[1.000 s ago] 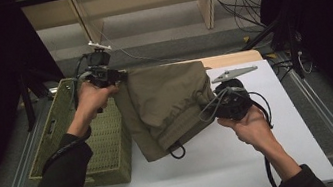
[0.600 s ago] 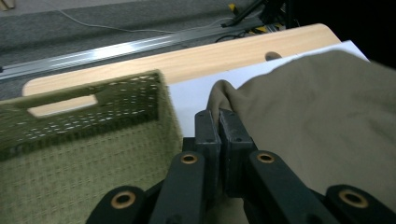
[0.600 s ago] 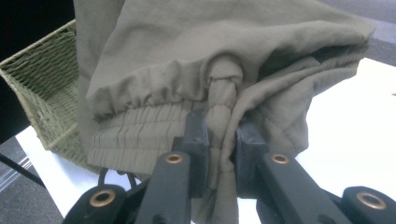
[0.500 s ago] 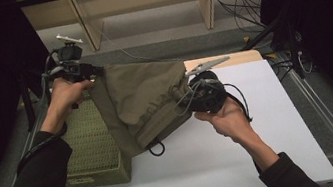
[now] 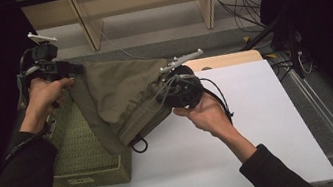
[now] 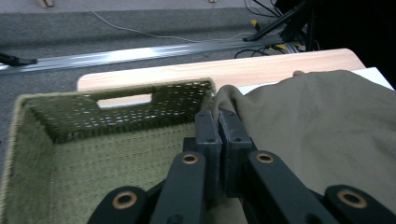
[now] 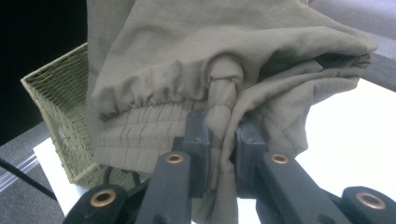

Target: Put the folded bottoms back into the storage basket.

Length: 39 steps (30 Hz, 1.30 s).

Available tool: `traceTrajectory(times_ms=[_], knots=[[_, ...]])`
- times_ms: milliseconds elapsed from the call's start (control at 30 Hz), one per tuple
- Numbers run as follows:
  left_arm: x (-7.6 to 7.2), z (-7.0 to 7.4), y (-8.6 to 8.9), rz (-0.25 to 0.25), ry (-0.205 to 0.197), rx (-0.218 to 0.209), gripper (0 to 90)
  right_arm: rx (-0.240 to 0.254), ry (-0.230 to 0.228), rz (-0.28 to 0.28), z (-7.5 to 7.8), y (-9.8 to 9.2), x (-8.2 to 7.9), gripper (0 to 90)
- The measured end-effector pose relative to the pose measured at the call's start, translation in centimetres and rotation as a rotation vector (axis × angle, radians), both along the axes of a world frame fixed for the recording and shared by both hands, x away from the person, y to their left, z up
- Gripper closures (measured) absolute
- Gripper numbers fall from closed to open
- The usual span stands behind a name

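Moving leftward since the earlier high views: one olive garment (image 5: 122, 98), folded, with elastic waistband and a black drawcord loop (image 5: 138, 146) dangling from its low corner. It was hanging over the middle of the white board; it is now hanging clear of the surface, its left part above the woven basket (image 5: 82, 152), its right part above the board's left margin.

Left gripper (image 5: 72, 68): jaws pressed together on a corner of the cloth, as the left gripper view is showing, with the basket's inside lying open beneath. It is now standing farther left and nearer the far edge than before.

Right gripper (image 5: 166, 86): jaws clenching a bunched fold at the waistband, seen plainly in the right gripper view (image 7: 219, 135); it too is travelling left with the load.

Judgement: both hands are carrying the garment across toward the basket, so lowering it in looks like the step ahead; the trailing drawcord may be catching on the rim.

Surface: white board (image 5: 244, 152) lying on a pale wooden table (image 5: 222, 60), with the basket sitting at its left edge.

Room: grey carpet, wooden furniture legs (image 5: 85, 23) beyond, black cables (image 5: 241, 0) trailing at far right, a metal rail along the right side, dark surroundings.
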<state>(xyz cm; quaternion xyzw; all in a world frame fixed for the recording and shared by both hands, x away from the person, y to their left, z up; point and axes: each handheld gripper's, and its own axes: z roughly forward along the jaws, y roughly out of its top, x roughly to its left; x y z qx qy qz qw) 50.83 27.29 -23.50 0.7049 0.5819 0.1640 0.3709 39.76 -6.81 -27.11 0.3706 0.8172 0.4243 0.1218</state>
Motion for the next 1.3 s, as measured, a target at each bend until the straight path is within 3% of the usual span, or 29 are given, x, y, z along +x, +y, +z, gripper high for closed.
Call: traceTrajectory(times_ms=[367, 633, 1300], knots=[[-0.2, 0.1, 3.4, 0.062, -0.003, -0.005, 87.2, -0.005, -0.003, 0.044, 0.3, 4.2, 0.8, 79.6], [-0.4, -0.6, 5.5, 0.104, 0.009, -0.005, 87.2, -0.026, 0.001, 0.076, -0.2, 7.0, 1.1, 79.5], [-0.3, -2.2, 9.5, 0.195, 0.016, -0.021, 87.1, -0.043, 0.019, 0.109, -1.8, 11.9, 1.2, 79.3]])
